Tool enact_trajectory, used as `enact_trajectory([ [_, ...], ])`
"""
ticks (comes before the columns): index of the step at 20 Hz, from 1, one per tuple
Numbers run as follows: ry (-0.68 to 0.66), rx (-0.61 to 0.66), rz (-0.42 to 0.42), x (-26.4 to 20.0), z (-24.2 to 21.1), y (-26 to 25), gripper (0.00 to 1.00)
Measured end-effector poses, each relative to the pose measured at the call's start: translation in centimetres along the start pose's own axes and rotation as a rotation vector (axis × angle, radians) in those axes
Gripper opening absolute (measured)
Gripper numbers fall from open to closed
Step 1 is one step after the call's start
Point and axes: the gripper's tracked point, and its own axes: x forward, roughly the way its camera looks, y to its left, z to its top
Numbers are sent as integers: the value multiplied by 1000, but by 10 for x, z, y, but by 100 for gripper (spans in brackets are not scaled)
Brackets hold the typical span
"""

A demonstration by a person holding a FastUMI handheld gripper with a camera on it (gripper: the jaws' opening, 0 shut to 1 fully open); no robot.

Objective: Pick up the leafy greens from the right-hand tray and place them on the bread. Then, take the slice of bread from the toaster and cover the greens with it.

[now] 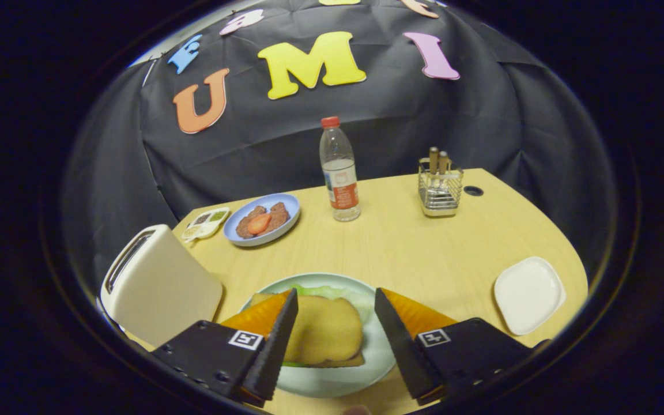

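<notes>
We see the gripper hovering over a pale green plate on the wooden bench, its two black fingers spread wide and holding nothing. Between them lies the top slice of bread, resting on the leafy greens, whose pale edge shows at the far side of the slice; a darker crust of the lower slice shows under its near edge. Each finger carries a small square black-and-white marker, not writing we can read. Left of the plate stands the cream toaster; we cannot see into its slot. Beyond it lie a small sectioned dish and a blue plate with brown pieces and a red slice. Farther back stands a clear water bottle with a red cap; its red and white label is too small to read. To its right is a wire holder with utensil handles, and nearer us the white right-hand tray.
</notes>
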Motion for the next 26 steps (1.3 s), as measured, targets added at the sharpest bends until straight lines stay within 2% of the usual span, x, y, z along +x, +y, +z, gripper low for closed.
enact_trajectory([
  [3,-85,-30,-6,-24,40,-28,95],
  [8,-290,-154,-67,-120,143,-115,97],
  [13,-481,-188,-122,-224,219,-175,96],
  [19,-589,-179,-106,-295,251,-202,96],
  [22,-597,-142,-79,-312,247,-202,96],
  [26,-611,-119,-96,-329,239,-197,96],
])
